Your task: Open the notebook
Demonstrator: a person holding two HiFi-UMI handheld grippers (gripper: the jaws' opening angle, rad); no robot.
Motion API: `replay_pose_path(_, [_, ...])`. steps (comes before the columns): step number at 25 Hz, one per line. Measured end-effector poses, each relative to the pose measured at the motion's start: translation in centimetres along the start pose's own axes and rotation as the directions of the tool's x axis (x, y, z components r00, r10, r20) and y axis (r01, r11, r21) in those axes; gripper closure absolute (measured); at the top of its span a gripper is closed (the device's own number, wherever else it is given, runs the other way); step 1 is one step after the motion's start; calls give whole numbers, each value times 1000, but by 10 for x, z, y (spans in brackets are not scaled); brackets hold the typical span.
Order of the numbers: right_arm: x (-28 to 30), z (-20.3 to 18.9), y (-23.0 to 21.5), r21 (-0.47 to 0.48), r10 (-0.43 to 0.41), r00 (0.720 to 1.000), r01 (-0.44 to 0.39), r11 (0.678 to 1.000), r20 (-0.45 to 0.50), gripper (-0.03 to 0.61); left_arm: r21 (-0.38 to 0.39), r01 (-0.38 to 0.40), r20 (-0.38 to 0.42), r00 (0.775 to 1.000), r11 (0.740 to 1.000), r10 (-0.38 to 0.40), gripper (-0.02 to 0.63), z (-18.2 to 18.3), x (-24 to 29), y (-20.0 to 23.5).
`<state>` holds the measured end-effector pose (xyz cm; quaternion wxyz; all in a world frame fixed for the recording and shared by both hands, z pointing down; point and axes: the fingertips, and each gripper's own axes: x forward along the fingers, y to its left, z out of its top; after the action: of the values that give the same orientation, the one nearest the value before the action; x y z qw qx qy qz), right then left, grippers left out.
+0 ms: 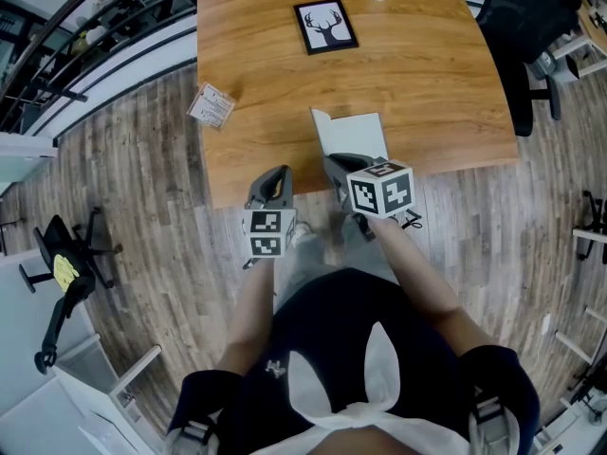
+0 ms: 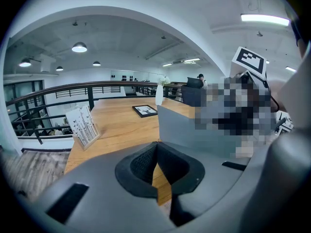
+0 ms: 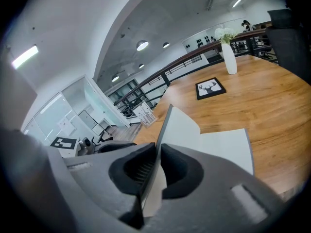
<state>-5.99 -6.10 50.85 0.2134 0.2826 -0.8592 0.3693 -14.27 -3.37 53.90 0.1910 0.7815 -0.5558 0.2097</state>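
R gripper (image 3: 156, 155) pinching notebook (image 1: 353, 136) cover (image 3: 180, 127).
We see the cover raised; notebook sits at table's (image 1: 432, 83) near edge, 6 o'clock of deer picture (image 1: 325, 27). L gripper (image 2: 156, 152) at its 8 o'clock, jaws pressed together, empty.

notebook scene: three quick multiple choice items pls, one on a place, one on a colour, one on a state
1. Relative to the notebook, the framed deer picture lies: A) under it B) beyond it, farther away C) on the floor
2. The table top is: A) orange-brown wood B) white C) black
3. The right gripper is: A) open, empty B) out of view C) shut on the notebook's cover

Answers: B, the head view shows it farther up the table; A, wood grain shows; C, its pads pinch the raised cover.
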Motion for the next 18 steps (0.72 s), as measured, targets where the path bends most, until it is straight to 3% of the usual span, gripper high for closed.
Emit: replay_pose_path(18, [22,-6,21,-22,27,999,-27,999,-29,543,-29,-52,-28,998,998,51,597,-14,-18,18])
